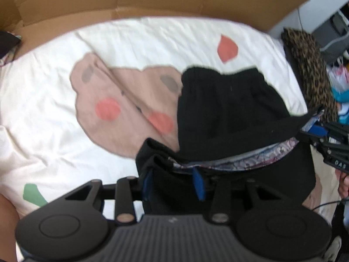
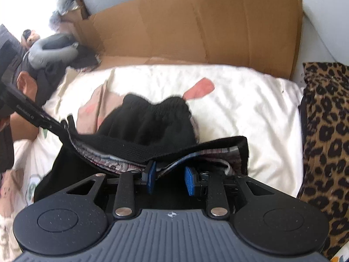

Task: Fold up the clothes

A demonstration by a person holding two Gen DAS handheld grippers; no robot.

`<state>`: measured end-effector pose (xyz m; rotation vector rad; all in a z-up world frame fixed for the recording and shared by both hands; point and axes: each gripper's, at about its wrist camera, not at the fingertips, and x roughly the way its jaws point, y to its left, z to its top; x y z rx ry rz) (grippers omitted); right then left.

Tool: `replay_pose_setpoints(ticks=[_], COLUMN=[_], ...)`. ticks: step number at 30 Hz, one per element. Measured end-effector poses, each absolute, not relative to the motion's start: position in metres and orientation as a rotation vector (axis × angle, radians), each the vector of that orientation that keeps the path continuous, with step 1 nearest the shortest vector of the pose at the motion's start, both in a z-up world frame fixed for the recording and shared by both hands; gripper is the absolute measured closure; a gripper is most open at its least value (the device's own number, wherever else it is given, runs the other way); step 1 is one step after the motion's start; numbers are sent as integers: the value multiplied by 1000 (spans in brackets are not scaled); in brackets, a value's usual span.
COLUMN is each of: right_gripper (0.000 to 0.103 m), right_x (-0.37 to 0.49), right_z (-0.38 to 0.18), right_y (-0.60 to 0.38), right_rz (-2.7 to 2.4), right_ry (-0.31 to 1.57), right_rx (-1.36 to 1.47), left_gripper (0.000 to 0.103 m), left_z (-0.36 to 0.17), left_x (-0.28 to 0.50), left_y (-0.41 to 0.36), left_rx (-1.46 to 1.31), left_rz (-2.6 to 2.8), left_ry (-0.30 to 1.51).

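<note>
The black garment (image 1: 231, 109) hangs between the two claws in the centre and lower right of the left wrist view, its far cuffed end resting on the cream bedspread (image 1: 54, 100) beside the pink bear print (image 1: 122, 100). A patterned lining (image 1: 250, 161) shows along the lifted edge. The left gripper (image 1: 172, 183), at the lower middle of that frame, has its blue pads closed on one corner of that edge; the right gripper (image 2: 170, 180), at the lower middle of its own view, looks pinched on the opposite end, though a slight gap near one pad (image 2: 189, 181) makes that hold look shallow.

The main risk judged from here is a slip: if the right-hand grip holds only the lining and not the black layer, the outer cloth could drop and the fold would come out crooked. Uneven lifting between the hands could skew the edge, and the dragging cuff could bunch against the bedspread. The cardboard (image 2: 196, 28) behind and the leopard-print cloth (image 2: 327, 131) at the right edge sit near enough to snag a wide swing
</note>
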<state>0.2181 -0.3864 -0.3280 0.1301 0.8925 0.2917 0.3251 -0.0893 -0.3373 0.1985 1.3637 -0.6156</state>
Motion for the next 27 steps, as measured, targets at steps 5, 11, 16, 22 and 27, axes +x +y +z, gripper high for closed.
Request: replay_pose_setpoints(ticks=[5, 11, 16, 22, 27], right_gripper=[65, 59, 58, 57, 57], right_x=[230, 230, 224, 225, 233], right_z=[-313, -307, -316, -333, -347], right_y=[-393, -403, -410, -425, -439], right_rz=[268, 260, 230, 185, 161], right_ry=[852, 846, 856, 888, 911], right_rx=[151, 172, 153, 171, 214], left_gripper=[61, 61, 60, 60, 59], left_z=[-321, -316, -319, -333, -346], left_x=[334, 341, 342, 341, 341], left_y=[-86, -88, -88, -92, -94], left_rx=[168, 168, 192, 228, 279], left_rz=[-591, -564, -563, -575, -591], left_ry=[1302, 1276, 1277, 1302, 1305])
